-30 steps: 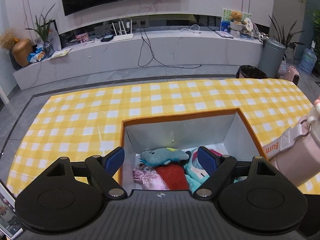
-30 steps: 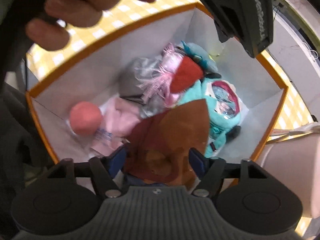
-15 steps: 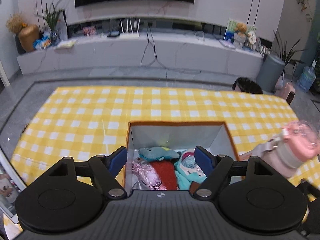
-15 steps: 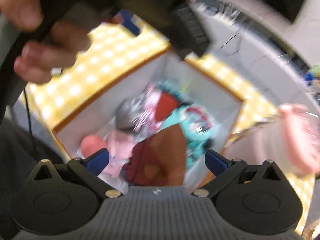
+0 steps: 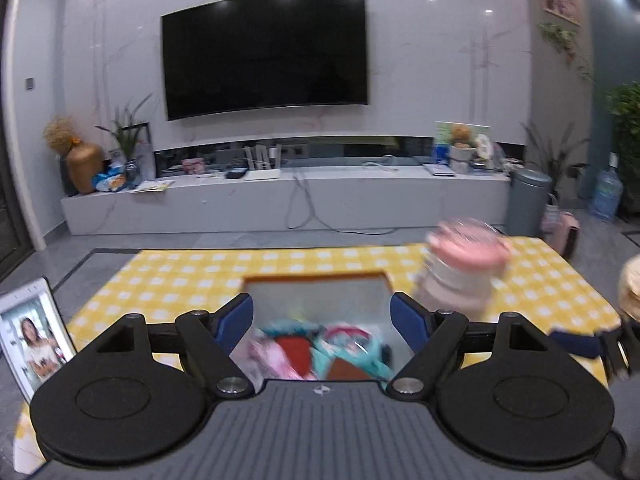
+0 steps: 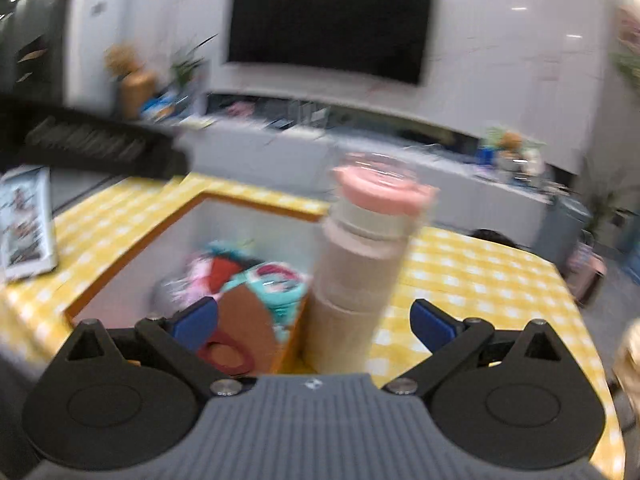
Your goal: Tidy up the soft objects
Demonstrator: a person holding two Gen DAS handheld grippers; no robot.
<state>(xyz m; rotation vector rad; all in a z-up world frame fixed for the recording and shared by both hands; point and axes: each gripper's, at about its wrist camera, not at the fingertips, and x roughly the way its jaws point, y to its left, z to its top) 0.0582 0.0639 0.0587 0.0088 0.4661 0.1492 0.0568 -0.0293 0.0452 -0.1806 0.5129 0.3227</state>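
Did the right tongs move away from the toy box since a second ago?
Yes. The right tongs pulled up and back from the orange-rimmed box. Earlier the box filled their view; now its rim sits lower, with the TV showing above.

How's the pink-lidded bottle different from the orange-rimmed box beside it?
The pink-lidded beige bottle stands tall, narrow and capped; the orange-rimmed grey box is low, wide and open-topped. The bottle's contents can't be seen; the box holds a pile of soft toys. Both rest on the yellow checked tablecloth.
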